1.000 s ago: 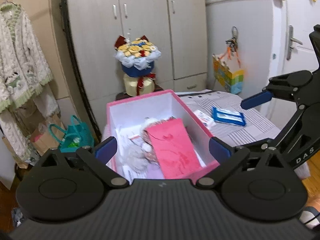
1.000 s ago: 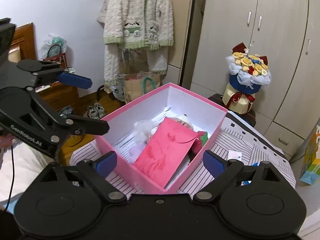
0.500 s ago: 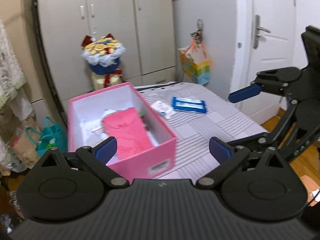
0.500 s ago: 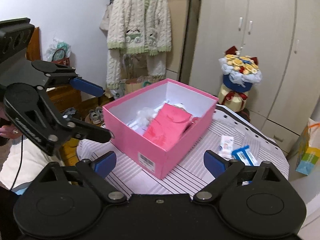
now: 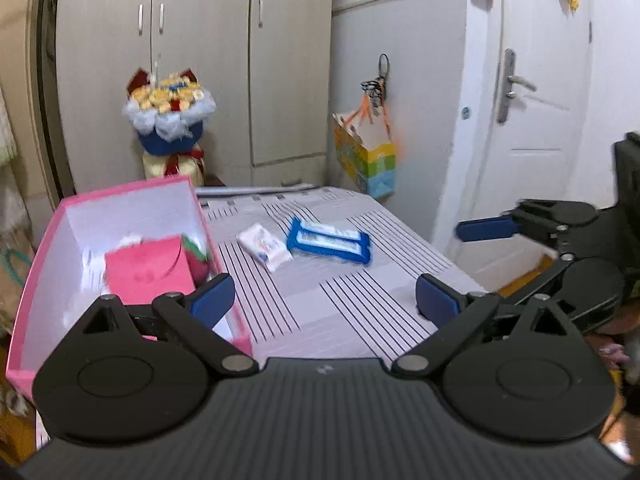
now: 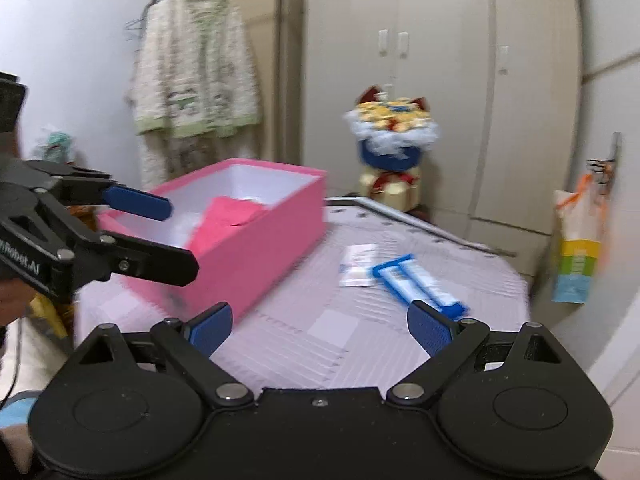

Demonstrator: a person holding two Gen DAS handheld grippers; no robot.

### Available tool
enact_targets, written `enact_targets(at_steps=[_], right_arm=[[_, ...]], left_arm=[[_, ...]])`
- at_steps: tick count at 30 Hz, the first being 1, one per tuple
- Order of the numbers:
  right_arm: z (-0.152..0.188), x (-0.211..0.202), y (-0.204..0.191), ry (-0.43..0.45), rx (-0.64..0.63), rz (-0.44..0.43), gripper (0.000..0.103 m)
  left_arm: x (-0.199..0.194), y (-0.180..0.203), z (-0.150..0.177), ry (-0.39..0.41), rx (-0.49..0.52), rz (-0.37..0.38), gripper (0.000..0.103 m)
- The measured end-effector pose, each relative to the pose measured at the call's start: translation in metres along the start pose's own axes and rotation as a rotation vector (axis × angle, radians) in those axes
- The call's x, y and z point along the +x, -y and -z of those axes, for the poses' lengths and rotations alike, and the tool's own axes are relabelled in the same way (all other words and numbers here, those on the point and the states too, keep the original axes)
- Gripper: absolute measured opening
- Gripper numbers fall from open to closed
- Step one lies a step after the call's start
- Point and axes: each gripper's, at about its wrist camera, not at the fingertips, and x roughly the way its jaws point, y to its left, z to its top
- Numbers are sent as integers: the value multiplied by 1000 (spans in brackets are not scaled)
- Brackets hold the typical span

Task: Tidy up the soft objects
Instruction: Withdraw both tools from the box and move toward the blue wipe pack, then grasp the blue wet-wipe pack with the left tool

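Observation:
A pink box (image 5: pixel 132 196) (image 6: pixel 256 236) stands on the left of the striped table, holding a red envelope (image 5: pixel 146 270) (image 6: pixel 228 218) and soft items under it. Right of the box lie a white tissue pack (image 5: pixel 265 246) (image 6: pixel 359 265) and a blue wipes pack (image 5: pixel 329 241) (image 6: pixel 418 283). My left gripper (image 5: pixel 324 300) hovers open and empty over the table's near side, beside the box's right wall. My right gripper (image 6: pixel 319 326) is open and empty too, above the table's near side, with the blue pack just beyond its right fingertip. Each gripper shows in the other's view.
A flower bouquet (image 5: pixel 170 120) (image 6: pixel 390 144) stands behind the table by grey wardrobe doors. A colourful paper bag (image 5: pixel 366 160) (image 6: pixel 576 264) hangs at right, near a white door (image 5: pixel 536 120). A knitted cardigan (image 6: pixel 196 68) hangs at left.
Both grippers pulled back and swung right, away from the box. The box slid to the left in both views and the two packs came into plain sight. Both jaws stayed open.

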Motion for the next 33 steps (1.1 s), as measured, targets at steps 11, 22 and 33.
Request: enact_targets(at_steps=[11, 22, 33], right_arm=[[23, 58, 67, -55, 58, 85, 96], [31, 136, 109, -144, 199, 17, 95], [28, 175, 119, -149, 232, 39, 91]], left_arm=[[107, 37, -12, -25, 21, -79, 95], [224, 25, -31, -187, -151, -90, 63], [280, 12, -37, -218, -158, -238, 61]])
